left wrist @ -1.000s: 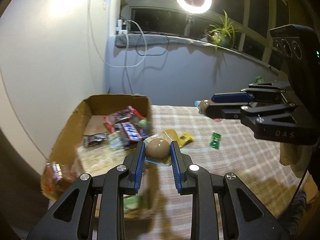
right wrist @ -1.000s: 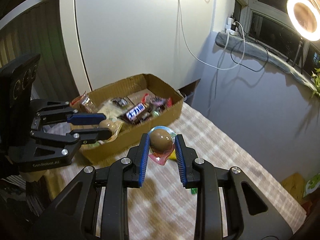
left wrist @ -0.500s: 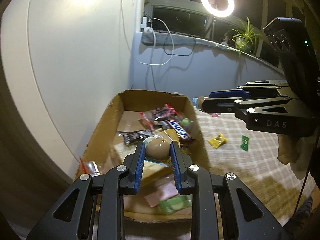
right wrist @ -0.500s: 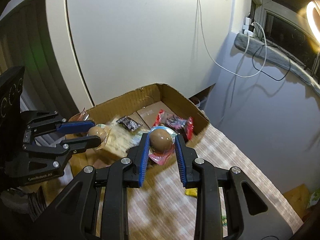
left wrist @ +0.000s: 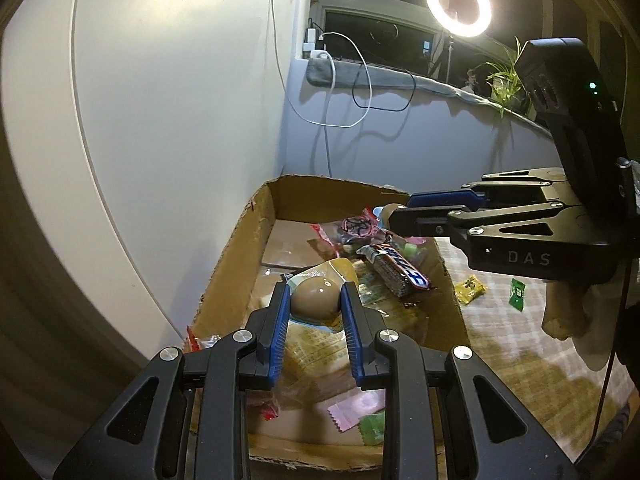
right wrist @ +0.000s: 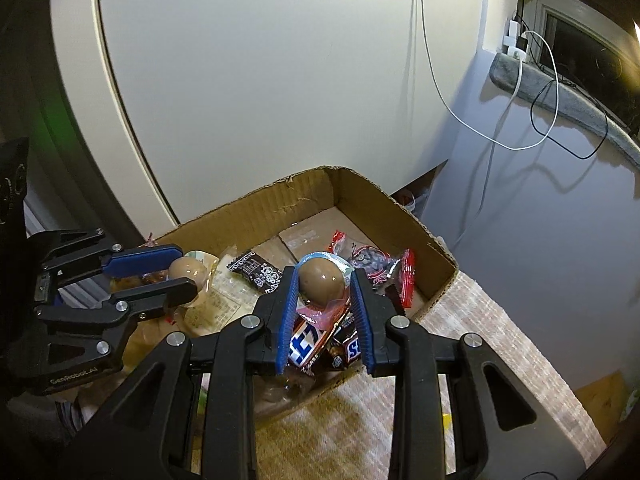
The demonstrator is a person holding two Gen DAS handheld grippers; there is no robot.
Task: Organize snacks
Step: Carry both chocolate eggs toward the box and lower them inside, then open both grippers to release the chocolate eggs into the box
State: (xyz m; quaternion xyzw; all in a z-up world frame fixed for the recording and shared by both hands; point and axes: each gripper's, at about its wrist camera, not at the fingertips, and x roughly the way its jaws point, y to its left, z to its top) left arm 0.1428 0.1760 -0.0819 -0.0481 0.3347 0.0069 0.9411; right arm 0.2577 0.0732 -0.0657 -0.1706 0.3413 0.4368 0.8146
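Note:
My left gripper [left wrist: 314, 298] is shut on a brown packaged egg [left wrist: 314, 299] in a clear yellow wrapper, held over the near part of the cardboard box [left wrist: 236, 256]. My right gripper [right wrist: 322, 282] is shut on a second brown packaged egg [right wrist: 321, 280] with a blue and pink wrapper, held over the box's right side [right wrist: 394, 208]. Each gripper shows in the other's view: the right one [left wrist: 394, 216] and the left one [right wrist: 182, 270]. The box holds a Snickers bar [left wrist: 398, 274], red-edged packets [left wrist: 352, 228] and several other wrapped snacks.
A yellow packet [left wrist: 470, 289] and a green packet [left wrist: 517, 294] lie on the checked tablecloth [left wrist: 500, 344] right of the box. A white wall stands close behind the box. Cables hang from a window ledge [left wrist: 360, 76]. A ring light [left wrist: 458, 4] glows above.
Both grippers have moved left from over the tablecloth to over the box, each still holding its egg.

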